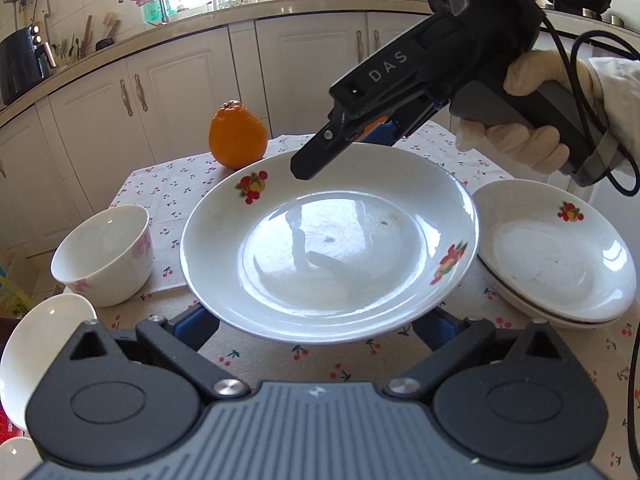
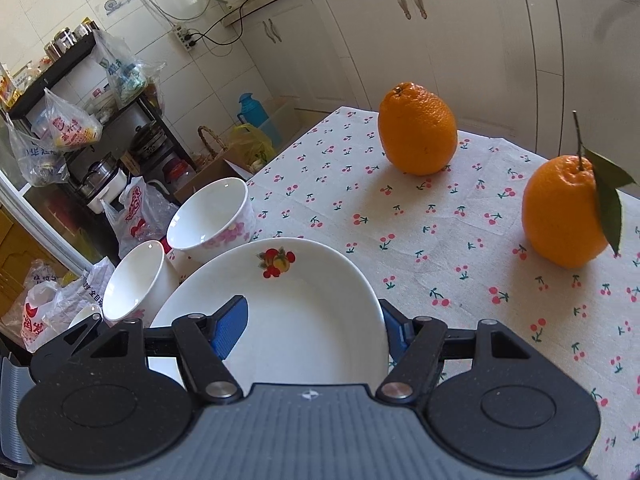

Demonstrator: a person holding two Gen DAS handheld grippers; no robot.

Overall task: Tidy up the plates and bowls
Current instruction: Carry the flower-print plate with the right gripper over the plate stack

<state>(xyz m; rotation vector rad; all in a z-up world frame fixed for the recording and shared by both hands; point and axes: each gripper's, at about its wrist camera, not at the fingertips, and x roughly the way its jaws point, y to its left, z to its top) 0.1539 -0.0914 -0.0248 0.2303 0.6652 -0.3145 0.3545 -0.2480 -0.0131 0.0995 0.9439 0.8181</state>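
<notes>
Left gripper (image 1: 316, 320) and right gripper (image 2: 310, 330) both clamp empty plate (image 1: 328, 248)

The large round white glazed ceramic plate (image 1: 328, 240) shines glossy and smooth above the matt woven cherry-print tablecloth (image 1: 400, 364). Beyond the plate, a dimpled orange citrus fruit (image 1: 237, 135) looks rough-skinned.

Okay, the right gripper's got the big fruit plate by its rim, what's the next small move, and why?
Probably carry the fruit-pattern plate toward the stacked plates beside it and lower it on top: the right gripper's jaws pinch its far rim, and those plates bear the same pattern.
</notes>
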